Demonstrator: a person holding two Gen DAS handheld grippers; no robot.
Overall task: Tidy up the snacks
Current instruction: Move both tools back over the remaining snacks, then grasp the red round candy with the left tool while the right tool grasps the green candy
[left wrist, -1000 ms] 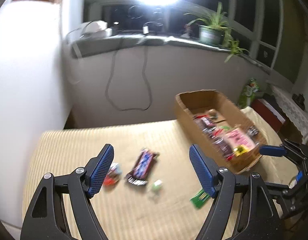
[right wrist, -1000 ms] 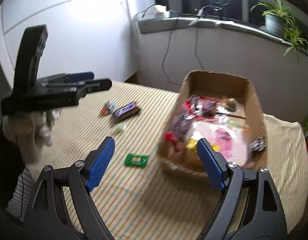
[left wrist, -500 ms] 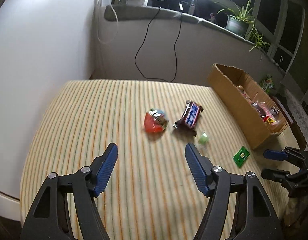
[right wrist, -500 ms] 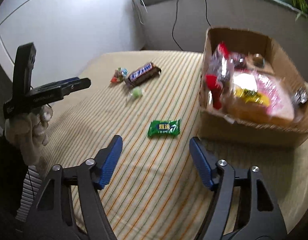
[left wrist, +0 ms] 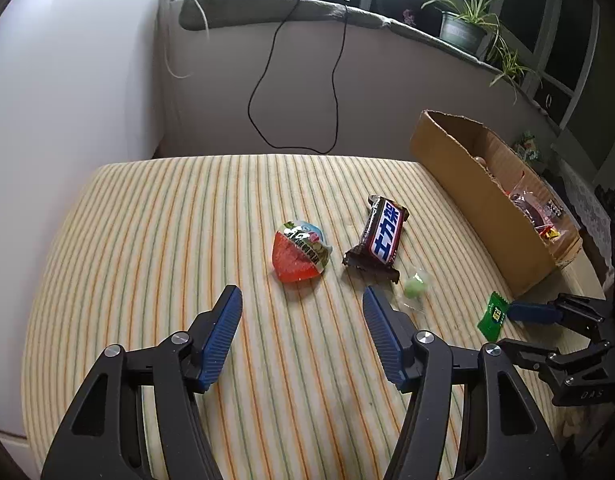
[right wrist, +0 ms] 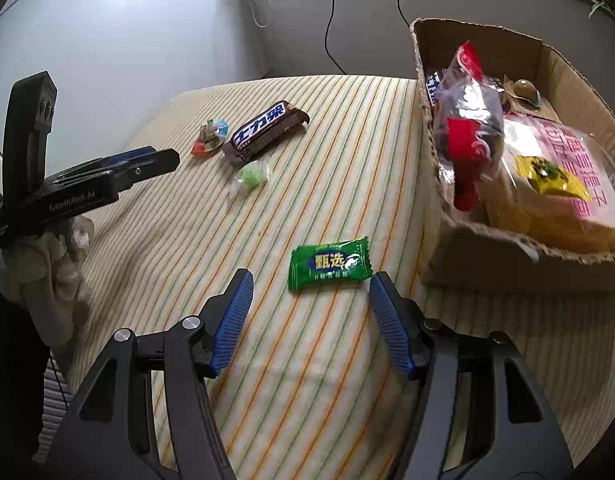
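Observation:
On the striped tabletop lie a red jelly cup (left wrist: 301,258), a brown chocolate bar (left wrist: 378,239), a small green wrapped candy (left wrist: 416,286) and a green sachet (right wrist: 328,264). My left gripper (left wrist: 301,310) hovers just short of the jelly cup; its jaws are closing with nothing between them. My right gripper (right wrist: 310,286) hangs over the green sachet, which sits at its fingertips; its jaws are closing too, with the pads clear of the sachet. The cardboard box (right wrist: 483,244) at the right holds several snack packs.
A white wall borders the table on the left. A grey ledge with a black cable (left wrist: 263,80) and potted plants (left wrist: 463,28) runs behind it. A gloved hand (right wrist: 47,260) holds the left gripper in the right wrist view.
Both grippers have sunk toward the table and narrowed their jaws. The jelly cup and the green sachet now sit closer to the fingertips.

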